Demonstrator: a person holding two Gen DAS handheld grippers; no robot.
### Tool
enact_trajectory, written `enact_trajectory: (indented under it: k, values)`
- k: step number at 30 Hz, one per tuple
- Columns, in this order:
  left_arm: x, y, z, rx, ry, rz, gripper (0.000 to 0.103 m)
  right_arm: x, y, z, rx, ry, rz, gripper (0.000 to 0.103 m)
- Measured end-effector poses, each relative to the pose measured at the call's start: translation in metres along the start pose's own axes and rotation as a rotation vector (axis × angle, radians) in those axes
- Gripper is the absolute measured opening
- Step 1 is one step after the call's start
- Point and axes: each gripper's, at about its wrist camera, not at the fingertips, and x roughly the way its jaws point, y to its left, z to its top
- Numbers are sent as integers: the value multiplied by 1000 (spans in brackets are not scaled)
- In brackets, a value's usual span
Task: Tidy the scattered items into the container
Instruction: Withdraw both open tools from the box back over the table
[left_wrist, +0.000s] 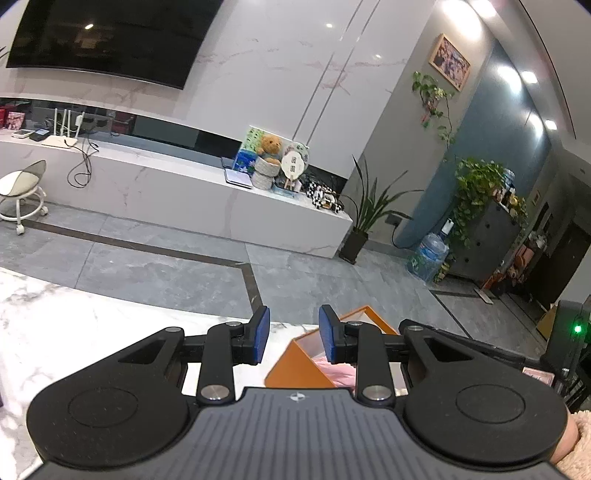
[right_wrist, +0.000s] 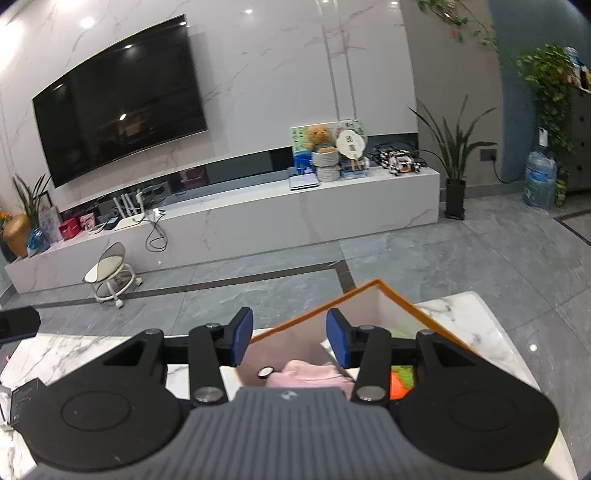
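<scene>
Orange-rimmed container (right_wrist: 373, 295) stands on the marble table (left_wrist: 74, 325), a corner facing the cameras; pink cloth (right_wrist: 310, 373) and something green-orange already lie inside. Left gripper (left_wrist: 293, 334) — jaws parted, nothing between — has the box ahead and to its right. Right gripper (right_wrist: 290, 339) — parted, empty — hangs over the near rim, so it is nearer.

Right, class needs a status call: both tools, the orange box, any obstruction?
Left tool open, empty. Right tool open, empty. Orange box on marble table, pink cloth inside. Nothing blocking.
</scene>
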Motion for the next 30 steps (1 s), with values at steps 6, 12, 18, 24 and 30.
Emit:
enact_trajectory:
  k: [6, 12, 18, 24, 30]
  values:
    - [-16, 25, 1, 4, -10, 62, 33, 5, 28, -8, -66, 19, 44, 48]
    - [-36, 59, -4, 10, -11, 161, 33, 13, 52, -17, -128, 40, 80, 48]
    - [-55, 88, -8, 6, -25, 254, 40, 22, 67, -25, -157, 55, 93, 48]
    - [-67, 133, -20, -1, -85, 565, 83, 33, 84, -35, -199, 86, 106, 48]
    - [-64, 190, -32, -53, -19, 702, 83, 43, 98, -49, -244, 123, 117, 48]
